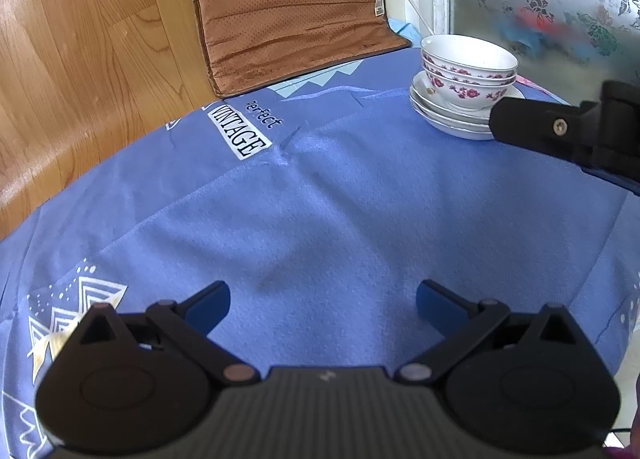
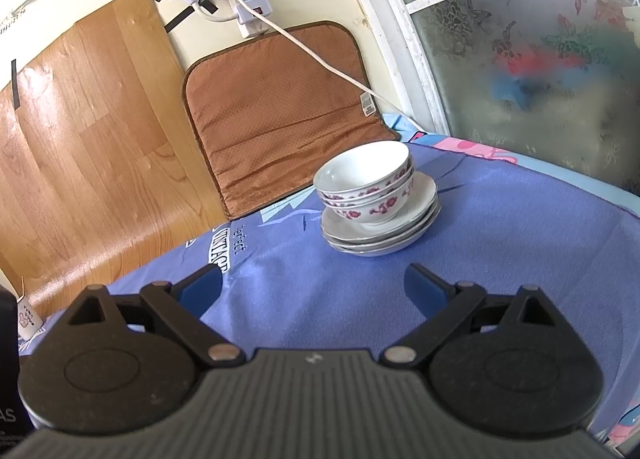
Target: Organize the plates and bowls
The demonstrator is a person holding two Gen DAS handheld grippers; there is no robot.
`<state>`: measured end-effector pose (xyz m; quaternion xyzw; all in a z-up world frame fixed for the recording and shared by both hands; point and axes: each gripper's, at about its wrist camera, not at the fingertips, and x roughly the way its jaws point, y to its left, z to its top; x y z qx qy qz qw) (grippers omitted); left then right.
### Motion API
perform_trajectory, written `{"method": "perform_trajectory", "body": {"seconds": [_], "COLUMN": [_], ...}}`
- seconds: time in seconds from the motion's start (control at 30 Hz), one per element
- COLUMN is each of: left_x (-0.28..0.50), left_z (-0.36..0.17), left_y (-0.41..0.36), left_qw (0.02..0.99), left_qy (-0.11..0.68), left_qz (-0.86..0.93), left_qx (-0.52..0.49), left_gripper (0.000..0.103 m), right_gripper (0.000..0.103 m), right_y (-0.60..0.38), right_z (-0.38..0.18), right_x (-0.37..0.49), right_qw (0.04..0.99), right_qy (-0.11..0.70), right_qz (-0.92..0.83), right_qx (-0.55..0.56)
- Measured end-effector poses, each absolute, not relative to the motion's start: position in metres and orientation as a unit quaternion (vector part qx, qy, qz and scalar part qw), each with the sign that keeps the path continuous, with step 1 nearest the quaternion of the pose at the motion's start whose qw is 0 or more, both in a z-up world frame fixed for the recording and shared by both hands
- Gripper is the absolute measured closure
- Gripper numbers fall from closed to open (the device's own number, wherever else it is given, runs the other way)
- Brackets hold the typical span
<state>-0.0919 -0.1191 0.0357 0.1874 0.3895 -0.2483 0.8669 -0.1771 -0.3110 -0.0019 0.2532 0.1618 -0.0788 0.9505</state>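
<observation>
The left hand-held gripper (image 1: 323, 309) hangs over bare blue cloth with its jaws spread wide and nothing between them, which suits a tool that has nothing to carry at present. The right hand-held gripper (image 2: 313, 286) is likewise spread apart and empty, aimed at the crockery but short of it. Ahead, toward the far edge of the table (image 2: 500, 227), the bowls (image 2: 366, 183) sit nested one inside another on top of the stacked plates (image 2: 380, 237), wide pieces below so the pile stands steady. The stack looks finished, so the sorting is probably done or nearly so. Beyond it a brown cushion (image 2: 280, 107) leans against the wall.
</observation>
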Motion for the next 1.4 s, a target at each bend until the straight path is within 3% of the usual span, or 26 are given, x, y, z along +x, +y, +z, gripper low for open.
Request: {"method": "perform_trajectory", "body": {"seconds": [1.4], "left_x": [-0.0924], "left_z": [0.0282], "left_y": [-0.1243], "left_qw": [0.854], "left_qy": [0.413], "left_qz": [-0.258], "left_qx": [0.184], "left_gripper": [0.000], "right_gripper": [0.009], "right_y": [-0.3118], "right_z": [-0.0029], "right_x": [-0.1783], "right_qw": [0.950], "right_qy": [0.164], "right_qz": [-0.078], "right_qx": [0.254]}}
